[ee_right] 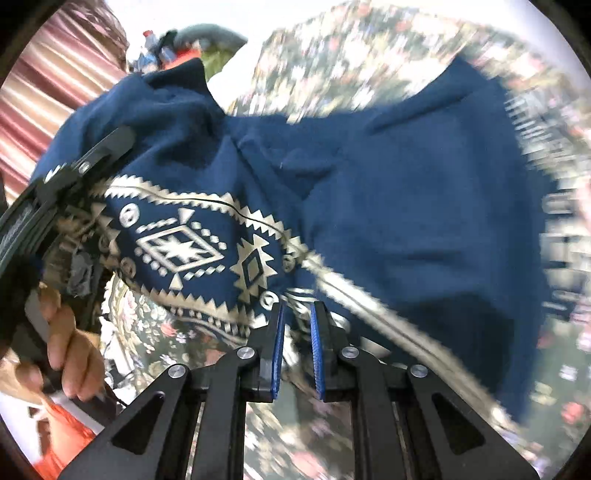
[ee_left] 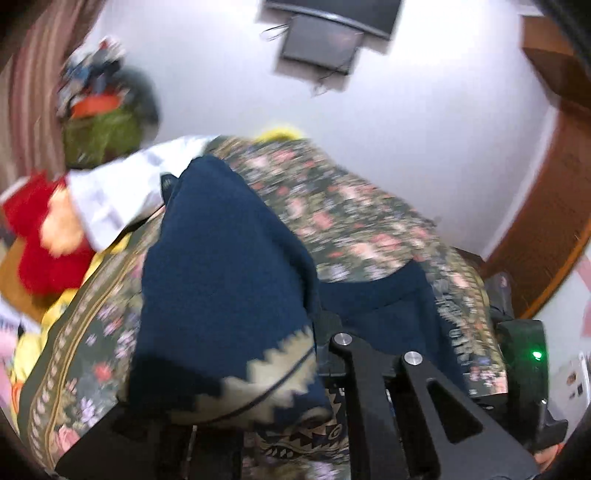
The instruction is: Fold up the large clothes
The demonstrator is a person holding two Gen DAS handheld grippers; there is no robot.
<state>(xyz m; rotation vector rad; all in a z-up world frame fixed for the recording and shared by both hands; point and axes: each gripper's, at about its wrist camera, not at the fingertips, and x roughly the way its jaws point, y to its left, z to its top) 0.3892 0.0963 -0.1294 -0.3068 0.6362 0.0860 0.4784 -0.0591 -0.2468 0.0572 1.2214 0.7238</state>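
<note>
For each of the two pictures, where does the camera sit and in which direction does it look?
Left wrist view: sits on the left gripper, looks along the flowered bedspread toward the white wall; the navy sweater hides its jaws.
Right wrist view: sits on the right gripper, looks down at the navy sweater; blue-padded jaws stand slightly apart at the patterned hem, and the left gripper with the person's hand shows at the left.
Both views share the sweater and bedspread.

A home bedroom: a floral bedspread (ee_left: 351, 221) covers the bed, striped curtains (ee_left: 29, 92) at ten o'clock, a wall-mounted television (ee_left: 332, 14) at twelve.
</note>
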